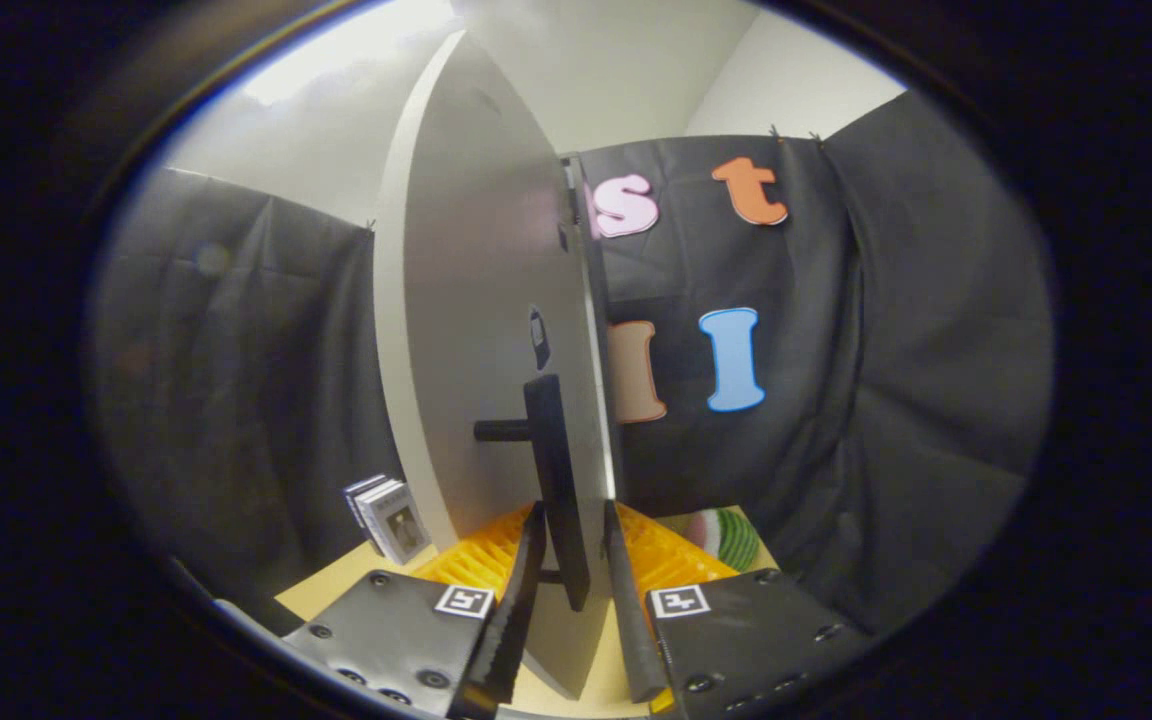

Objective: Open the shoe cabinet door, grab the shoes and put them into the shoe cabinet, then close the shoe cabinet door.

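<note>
The gripper (573, 560) stands partly spread, its fingers flanking the flat black bar handle (556, 480) of the smooth pale cabinet door (481, 320); contact is unclear. Below lies a ribbed orange mat (671, 560); beyond, a small box (391, 518)

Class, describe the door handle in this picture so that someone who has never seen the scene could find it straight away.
Start at the tall pale cabinet door, seen almost edge-on before the black cloth wall. Low on its face, a dark bar handle stands off on a short peg, between the fingers of the gripper. It is the only long dark upright bar on the door.
</note>
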`<state>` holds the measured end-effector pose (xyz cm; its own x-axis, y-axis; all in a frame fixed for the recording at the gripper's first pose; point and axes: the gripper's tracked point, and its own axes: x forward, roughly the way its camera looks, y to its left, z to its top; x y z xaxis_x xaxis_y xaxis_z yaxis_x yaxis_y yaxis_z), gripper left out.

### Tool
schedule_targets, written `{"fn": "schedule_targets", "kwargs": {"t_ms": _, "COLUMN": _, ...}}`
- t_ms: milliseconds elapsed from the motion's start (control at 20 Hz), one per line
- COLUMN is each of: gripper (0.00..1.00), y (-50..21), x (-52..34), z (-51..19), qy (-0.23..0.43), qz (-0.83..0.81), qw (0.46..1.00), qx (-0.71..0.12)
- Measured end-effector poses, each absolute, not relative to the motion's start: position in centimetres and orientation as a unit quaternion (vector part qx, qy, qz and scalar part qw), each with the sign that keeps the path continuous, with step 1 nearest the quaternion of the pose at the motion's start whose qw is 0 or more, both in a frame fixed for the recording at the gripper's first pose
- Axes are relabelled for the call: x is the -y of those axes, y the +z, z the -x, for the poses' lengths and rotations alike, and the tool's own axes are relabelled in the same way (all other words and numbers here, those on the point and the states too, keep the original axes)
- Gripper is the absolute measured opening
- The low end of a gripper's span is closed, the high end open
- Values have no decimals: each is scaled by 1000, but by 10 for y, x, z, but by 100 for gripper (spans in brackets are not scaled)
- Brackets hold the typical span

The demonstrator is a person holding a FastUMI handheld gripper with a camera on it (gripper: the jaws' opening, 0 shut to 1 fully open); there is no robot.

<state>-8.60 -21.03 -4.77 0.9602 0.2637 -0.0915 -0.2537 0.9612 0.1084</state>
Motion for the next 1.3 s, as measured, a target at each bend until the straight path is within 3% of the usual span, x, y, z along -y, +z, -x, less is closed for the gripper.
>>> {"fn": "schedule_targets", "kwargs": {"t_ms": 550, "gripper": 43, "y": -54, "x": 61, "z": 68, "qy": 193, "qz": -44, "qw": 979, "qx": -55}}
{"fn": "schedule_targets", "kwargs": {"t_ms": 850, "gripper": 47, "y": -64, "x": -25, "z": 21, "qy": 205, "qz": -65, "qw": 975, "qx": -60}}
{"fn": "schedule_targets", "kwargs": {"t_ms": 1300, "gripper": 48, "y": -58, "x": -96, "z": -63, "qy": 143, "qz": -36, "qw": 989, "qx": -17}}
